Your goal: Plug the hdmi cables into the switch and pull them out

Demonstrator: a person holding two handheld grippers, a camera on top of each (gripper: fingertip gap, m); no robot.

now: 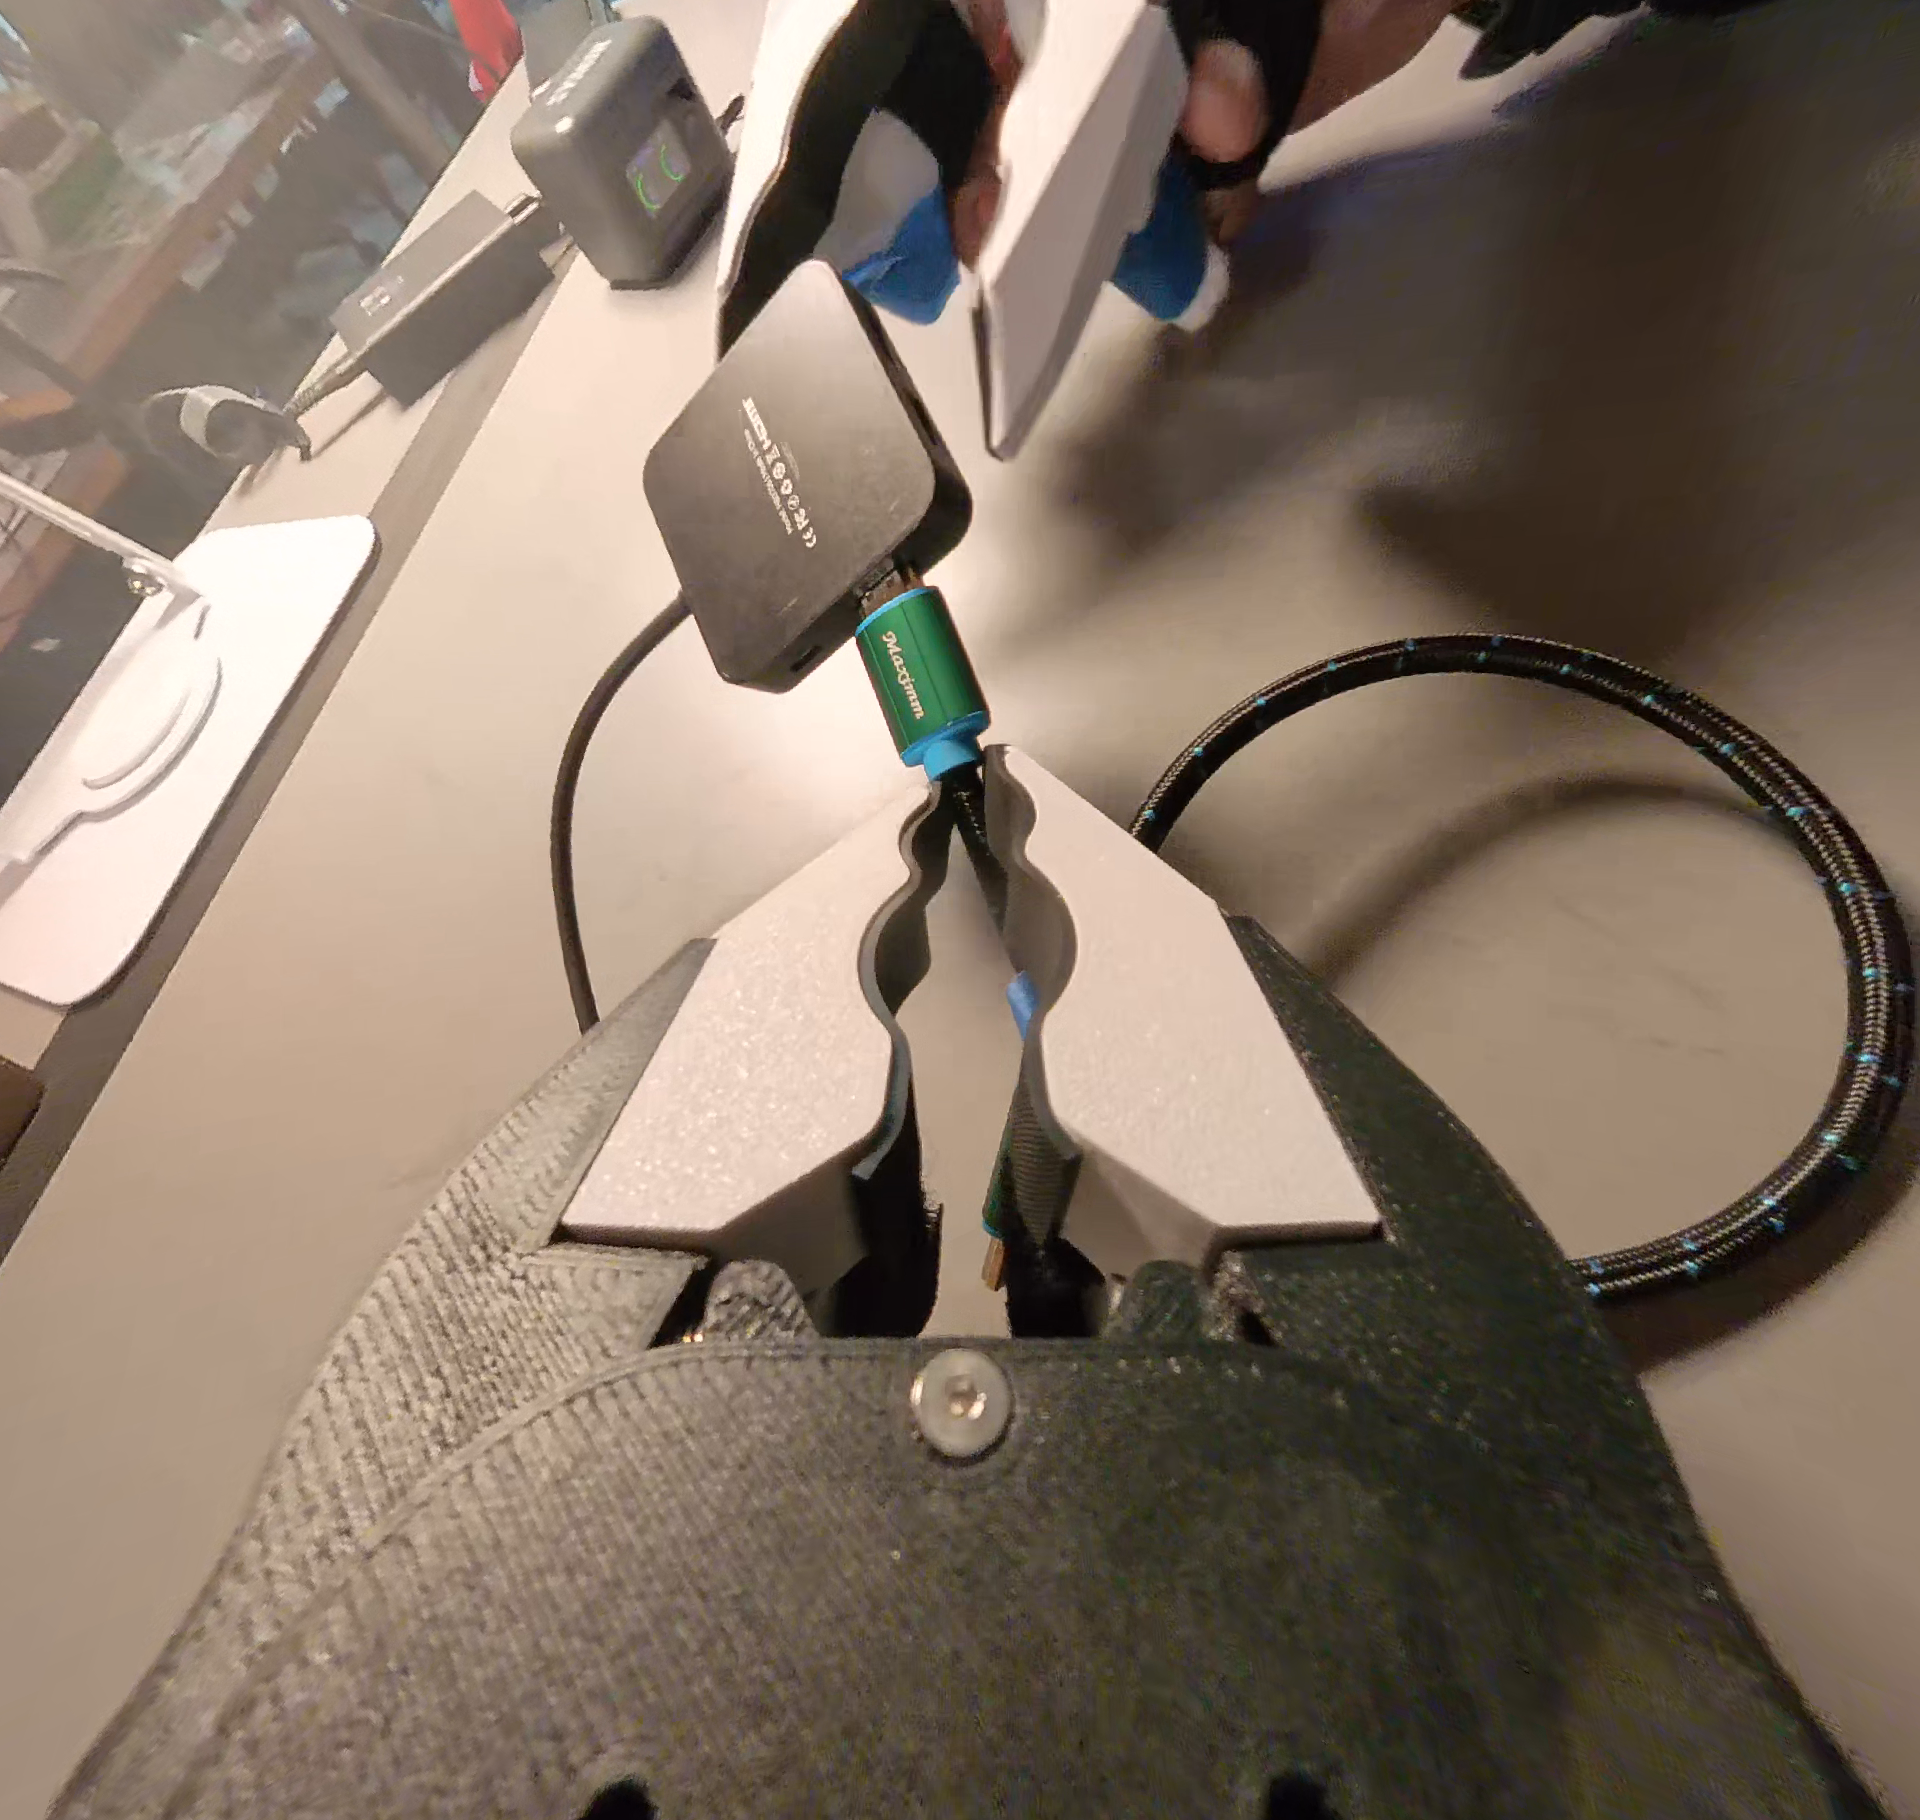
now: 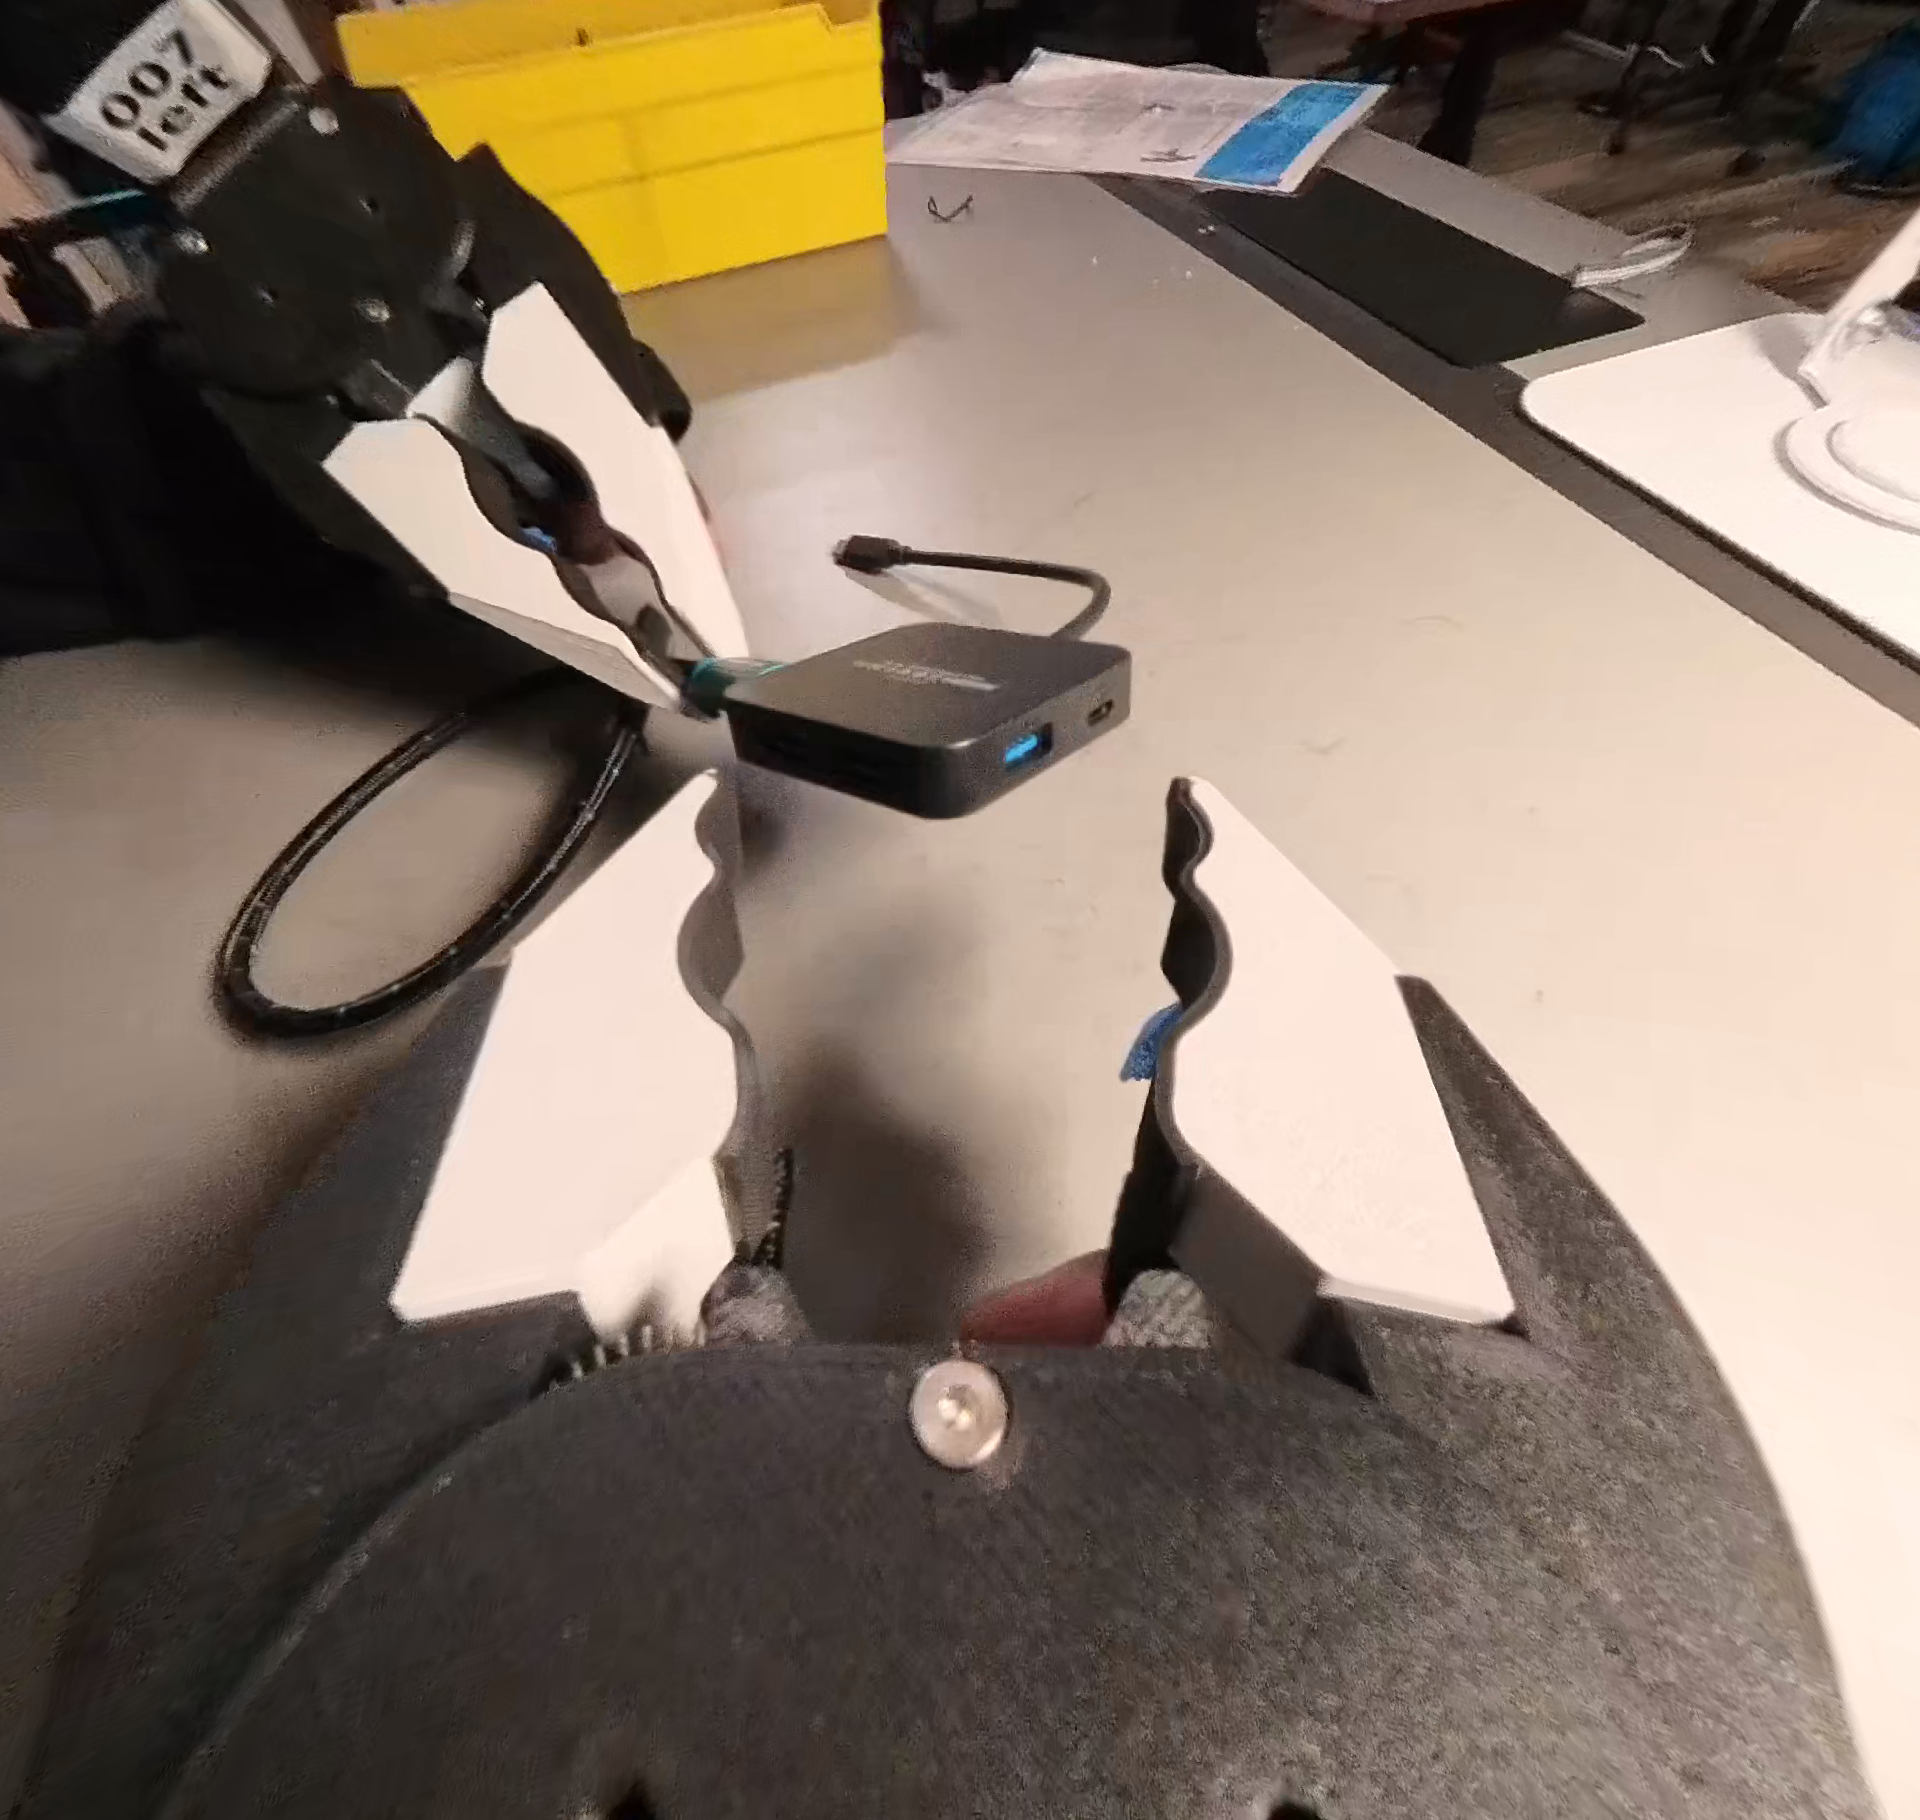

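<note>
Switch [image 2: 935,721] is hanging above the table [image 2: 1299,679], carried by the plug [image 1: 920,674] seated in its port; my left gripper [image 1: 961,783] is pinching the cable [image 1: 1558,939] just behind it; my right gripper [image 2: 940,804] is gaping wide, empty, near the switch; plugging looks done, pulling out is remaining.
</note>
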